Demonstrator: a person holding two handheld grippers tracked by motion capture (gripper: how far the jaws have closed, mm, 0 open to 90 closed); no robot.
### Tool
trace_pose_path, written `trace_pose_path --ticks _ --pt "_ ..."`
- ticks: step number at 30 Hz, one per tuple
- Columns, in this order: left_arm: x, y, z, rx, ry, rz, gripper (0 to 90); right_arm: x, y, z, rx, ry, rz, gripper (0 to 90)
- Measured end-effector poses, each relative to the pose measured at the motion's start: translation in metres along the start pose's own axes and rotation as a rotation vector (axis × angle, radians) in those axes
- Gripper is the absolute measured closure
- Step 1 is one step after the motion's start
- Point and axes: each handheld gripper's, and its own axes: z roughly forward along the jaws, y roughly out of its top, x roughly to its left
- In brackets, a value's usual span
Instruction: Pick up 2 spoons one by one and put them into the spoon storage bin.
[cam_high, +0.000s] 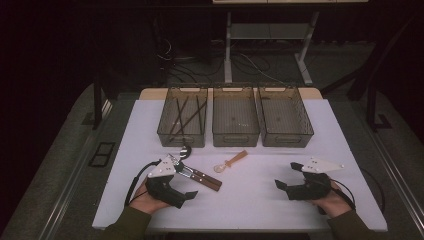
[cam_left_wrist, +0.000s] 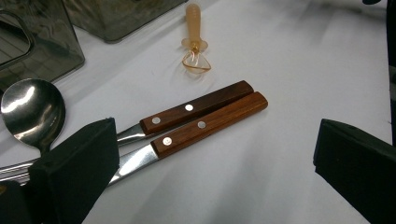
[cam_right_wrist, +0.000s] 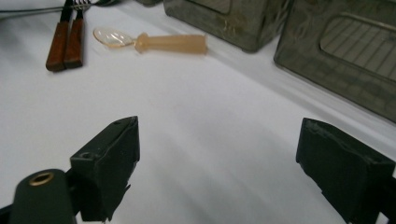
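I read no brand, label or writing on anything here. My left gripper (cam_high: 186, 196) rests low on the white tabletop (cam_high: 250, 195), jaws spread wide with nothing between them; in the left gripper view the two wood-handled, riveted steel utensils (cam_left_wrist: 201, 119) lie side by side just ahead of its left jaw, touching each other, with a shiny steel spoon (cam_left_wrist: 31, 109) beside them. My right gripper (cam_high: 287, 176) sits at the right of the table, released too, its jaws wide apart over bare white surface.

The small translucent amber plastic spoon (cam_high: 231, 161) lies between the two grippers, near the front of the middle bin, apart from the wooden handles. Three smoky translucent plastic bins (cam_high: 235, 116) stand in a row at the far edge; the left one holds several dark thin sticks (cam_high: 184, 115), the other two look empty.

The room around is dark, with grey carpet (cam_high: 65, 165), loose cables (cam_high: 250, 62) and a metal table frame (cam_high: 270, 35) behind.
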Motion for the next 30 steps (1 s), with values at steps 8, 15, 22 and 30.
trace_pose_path --ticks 8,15,22,30 --pt "0.001 0.002 -0.003 0.011 0.028 -0.016 2.5 -0.001 -0.009 -0.008 -0.005 -0.001 0.017 13.6" --pt "0.01 0.007 -0.013 0.012 0.087 -0.048 20.7 0.001 -0.008 -0.007 0.011 -0.003 -0.002 13.6" --pt "0.025 0.012 -0.016 0.018 0.156 -0.078 51.2 0.001 -0.007 -0.007 0.001 -0.003 -0.006 13.6" --pt "0.052 0.018 -0.009 0.074 0.224 -0.126 80.1 0.004 -0.006 -0.005 0.009 -0.002 -0.011 13.6"
